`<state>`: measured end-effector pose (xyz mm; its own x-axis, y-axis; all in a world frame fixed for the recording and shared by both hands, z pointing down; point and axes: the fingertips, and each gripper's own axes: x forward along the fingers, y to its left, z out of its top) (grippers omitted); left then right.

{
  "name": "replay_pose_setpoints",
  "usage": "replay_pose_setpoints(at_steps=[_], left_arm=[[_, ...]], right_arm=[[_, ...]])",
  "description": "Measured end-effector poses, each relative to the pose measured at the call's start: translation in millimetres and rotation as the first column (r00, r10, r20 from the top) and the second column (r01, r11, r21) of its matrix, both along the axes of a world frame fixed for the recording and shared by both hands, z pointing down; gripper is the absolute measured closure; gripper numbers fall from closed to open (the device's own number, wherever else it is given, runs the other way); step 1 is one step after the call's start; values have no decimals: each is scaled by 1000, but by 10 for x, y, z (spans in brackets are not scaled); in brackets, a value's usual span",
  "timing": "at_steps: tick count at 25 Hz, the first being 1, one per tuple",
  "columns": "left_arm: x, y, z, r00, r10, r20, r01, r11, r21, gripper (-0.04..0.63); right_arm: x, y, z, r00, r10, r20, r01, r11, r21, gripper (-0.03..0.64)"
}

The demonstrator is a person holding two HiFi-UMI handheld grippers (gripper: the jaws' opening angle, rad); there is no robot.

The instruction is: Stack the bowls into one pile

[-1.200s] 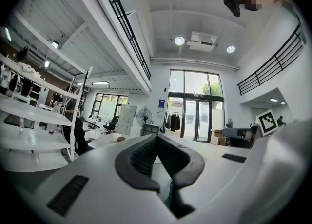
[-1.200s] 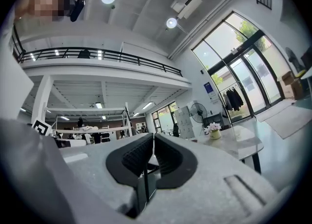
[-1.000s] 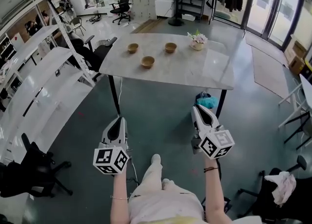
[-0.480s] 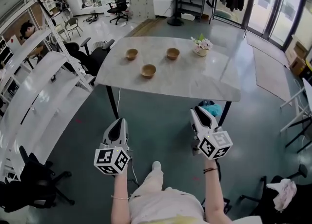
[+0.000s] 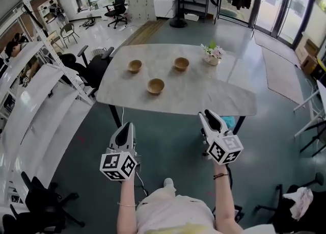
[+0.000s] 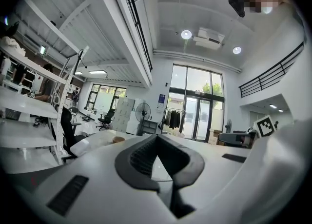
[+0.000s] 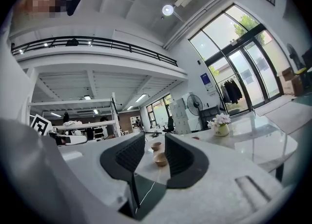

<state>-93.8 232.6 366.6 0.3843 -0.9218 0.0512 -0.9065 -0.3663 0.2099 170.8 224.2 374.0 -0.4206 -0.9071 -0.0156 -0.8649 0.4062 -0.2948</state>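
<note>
Ahead, in the head view, three bowls [image 5: 156, 85] sit apart on the desk [image 5: 224, 100], clear of its edges. Open floor [image 5: 168, 141] lies below the left gripper [image 5: 126, 127] and the right gripper [image 5: 209, 115], whose tip overlaps the near edge. In the left gripper view, the fingers [image 6: 139, 157] meet at the tips, empty. In the right gripper view, the fingers [image 7: 183, 157] are opening, holding nothing.
</note>
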Motion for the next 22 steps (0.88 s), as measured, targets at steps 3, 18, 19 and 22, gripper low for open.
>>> replay_pose_setpoints(at_steps=[3,18,19,22], left_arm=[[-13,-207,8,1000,12,-2,-12,1000,-2,595],[-203,-1058,318,1000,-1,-10,0,996,-86,595],[-229,-1145,337,1000,-6,-12,5,996,-89,595],[-277,-1416,417,1000,-20,-24,17,994,-103,595]], right_arm=[[-20,-180,23,1000,12,2,-12,1000,-8,505],[-220,-1155,287,1000,1,14,0,997,-79,505],[-250,-1249,313,1000,-5,14,6,997,-83,505],[-330,-1547,396,1000,-26,6,26,995,-99,505]])
